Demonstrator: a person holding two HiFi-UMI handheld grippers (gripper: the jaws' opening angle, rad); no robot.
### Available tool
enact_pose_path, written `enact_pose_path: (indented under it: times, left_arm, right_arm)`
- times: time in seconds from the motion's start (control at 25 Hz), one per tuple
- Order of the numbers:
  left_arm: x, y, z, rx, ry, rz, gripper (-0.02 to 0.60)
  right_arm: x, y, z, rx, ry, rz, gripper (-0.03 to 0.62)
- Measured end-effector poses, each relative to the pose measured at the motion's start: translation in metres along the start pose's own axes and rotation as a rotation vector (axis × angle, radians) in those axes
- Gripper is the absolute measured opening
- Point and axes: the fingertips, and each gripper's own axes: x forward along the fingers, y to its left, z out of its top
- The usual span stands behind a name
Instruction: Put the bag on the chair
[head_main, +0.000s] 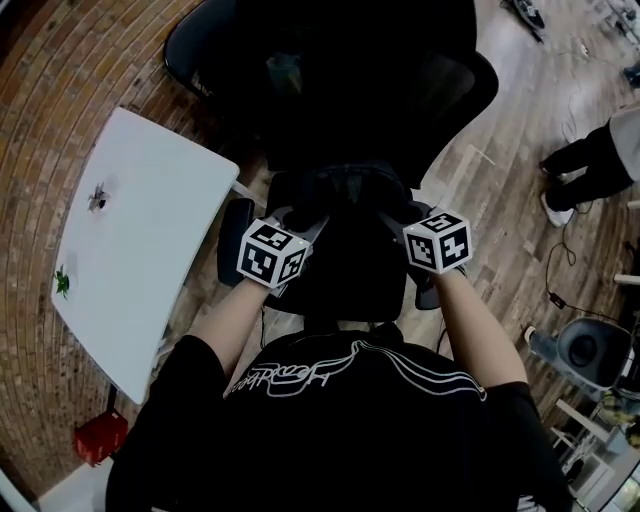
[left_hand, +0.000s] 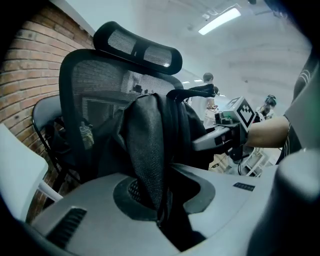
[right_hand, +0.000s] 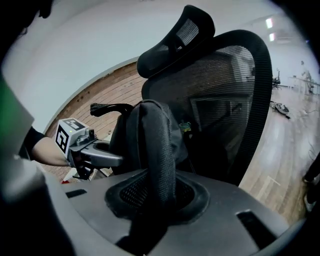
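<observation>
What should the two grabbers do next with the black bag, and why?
Probably lower the bag down onto the chair seat. The left gripper and right gripper each have jaws shut on a padded strap, and the bag hangs upright, seemingly not settled on the seat yet.

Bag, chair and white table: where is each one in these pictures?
bag (left_hand: 148, 150), left gripper view, its mesh strap.
chair (right_hand: 227, 92), right gripper view, its mesh backrest.
white table (head_main: 145, 250), head view, its bare top.

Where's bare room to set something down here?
The white table is mostly bare, between the small dark item at its far end and the green bit near its edge. The chair seat is crowded: bag, left gripper, right gripper.
</observation>
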Motion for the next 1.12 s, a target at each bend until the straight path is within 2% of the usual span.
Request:
enact_pose_path:
  times: [0.24, 0.52, 0.68, 0.92, 1.0, 1.12]
  left_arm:
    - [0.022, 0.013, -0.02, 0.052, 0.054, -0.009, 0.094]
    - [0.039, 0.022, -0.035, 0.048, 0.088, -0.024, 0.097]
    - [0.043, 0.028, -0.039, 0.025, 0.092, -0.042, 0.104]
    - [0.046, 0.02, -0.039, 0.004, 0.075, -0.094, 0.236]
    - [0.044, 0.018, -0.04, -0.018, 0.06, -0.103, 0.317]
    - [0.035, 0.027, -0.049, -0.043, 0.067, -0.066, 0.334]
  right_arm:
    - [0.022, -0.019, -0.024, 0.054, 0.046, -0.043, 0.097]
    - [0.036, -0.027, -0.041, 0.123, 0.071, -0.076, 0.107]
    - [0.04, -0.026, -0.042, 0.121, 0.059, -0.099, 0.129]
    - [0.038, -0.031, -0.043, 0.148, 0.015, -0.096, 0.297]
    - [0.034, -0.032, -0.042, 0.137, -0.017, -0.096, 0.329]
    - [0.024, -0.034, -0.042, 0.15, -0.058, -0.103, 0.369]
